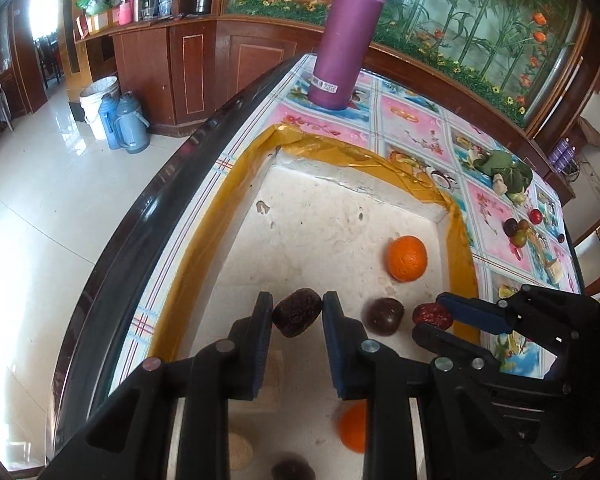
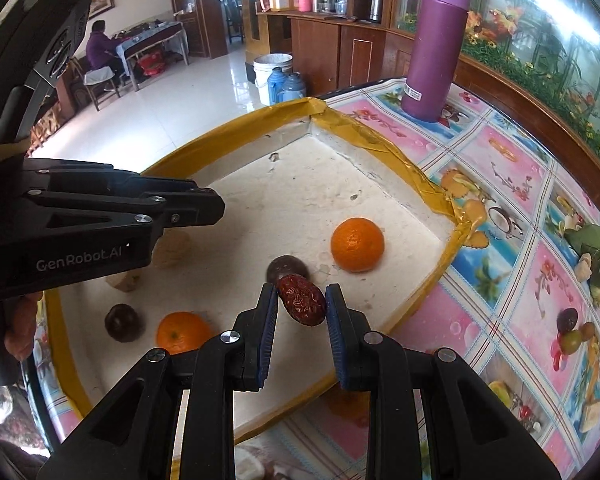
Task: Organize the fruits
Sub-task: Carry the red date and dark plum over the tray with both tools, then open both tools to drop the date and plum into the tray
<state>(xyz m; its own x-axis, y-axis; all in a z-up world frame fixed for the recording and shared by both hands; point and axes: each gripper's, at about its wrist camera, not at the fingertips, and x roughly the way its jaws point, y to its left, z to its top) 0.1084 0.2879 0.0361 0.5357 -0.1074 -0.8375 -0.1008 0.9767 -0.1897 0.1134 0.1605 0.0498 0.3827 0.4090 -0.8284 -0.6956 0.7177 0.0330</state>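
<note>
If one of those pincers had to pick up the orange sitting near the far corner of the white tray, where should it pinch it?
Probably across its widest middle, coming down from above. The orange is round, so pads placed above or below that band would tend to slip off. It sits free on the tray floor, apart from the yellow-taped rim and the dark round fruit, so both fingers should have room beside it.
</note>
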